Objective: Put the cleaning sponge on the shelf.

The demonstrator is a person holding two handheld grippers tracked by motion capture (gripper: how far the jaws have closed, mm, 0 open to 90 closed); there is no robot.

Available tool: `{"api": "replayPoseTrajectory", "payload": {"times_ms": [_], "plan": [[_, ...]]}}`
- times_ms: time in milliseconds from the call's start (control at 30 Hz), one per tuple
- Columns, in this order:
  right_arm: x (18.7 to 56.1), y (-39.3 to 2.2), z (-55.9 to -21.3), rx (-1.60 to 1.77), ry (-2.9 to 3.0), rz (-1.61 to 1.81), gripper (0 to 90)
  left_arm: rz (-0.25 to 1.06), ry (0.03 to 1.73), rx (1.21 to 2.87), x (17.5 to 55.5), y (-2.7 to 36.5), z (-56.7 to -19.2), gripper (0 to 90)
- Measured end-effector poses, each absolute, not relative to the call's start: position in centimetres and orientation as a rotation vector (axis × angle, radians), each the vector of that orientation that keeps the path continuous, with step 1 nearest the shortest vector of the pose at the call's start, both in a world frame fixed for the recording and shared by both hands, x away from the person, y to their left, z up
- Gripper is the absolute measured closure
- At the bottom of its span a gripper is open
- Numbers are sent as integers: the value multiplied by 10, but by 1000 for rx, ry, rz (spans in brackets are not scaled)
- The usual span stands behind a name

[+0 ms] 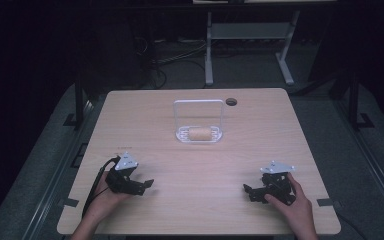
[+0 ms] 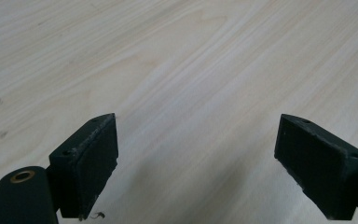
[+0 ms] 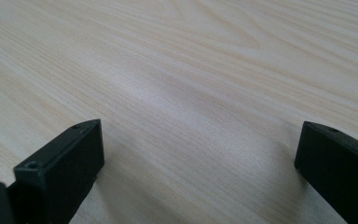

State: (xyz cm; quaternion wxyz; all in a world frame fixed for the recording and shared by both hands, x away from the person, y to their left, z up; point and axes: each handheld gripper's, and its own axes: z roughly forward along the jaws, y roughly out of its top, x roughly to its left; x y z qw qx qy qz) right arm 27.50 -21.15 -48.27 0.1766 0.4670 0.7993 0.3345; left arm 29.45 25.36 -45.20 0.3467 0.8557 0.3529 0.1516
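Note:
A clear stand with a tall wire-like frame [image 1: 199, 104] sits at the table's far middle, and a tan roll [image 1: 200, 133] lies on its base. My left gripper [image 1: 145, 185] rests low at the near left of the table, held by a hand, jaws spread wide over bare wood [image 2: 196, 140]. At the near right my right gripper [image 1: 248, 191] also rests on the table in a hand, its jaws wide apart with only wood grain between them [image 3: 200, 154]. Both grippers are far from the stand.
The light wooden table [image 1: 180, 165] has a dark round cable hole [image 1: 231, 101] at its far right. A white table frame [image 1: 252, 35] stands on the dark floor behind. A black cable [image 1: 96, 185] trails from the left gripper off the near edge.

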Motion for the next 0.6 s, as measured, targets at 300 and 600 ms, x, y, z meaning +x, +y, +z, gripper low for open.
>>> {"api": "replayPoseTrajectory", "payload": {"times_ms": [300, 600], "plan": [[275, -211, -483, 1324, 2262, 948, 9, 411, 947, 2218, 275, 265, -458, 131], [275, -211, -483, 1323, 2263, 948, 9, 419, 978, 2225, 261, 276, -464, 131]]}}
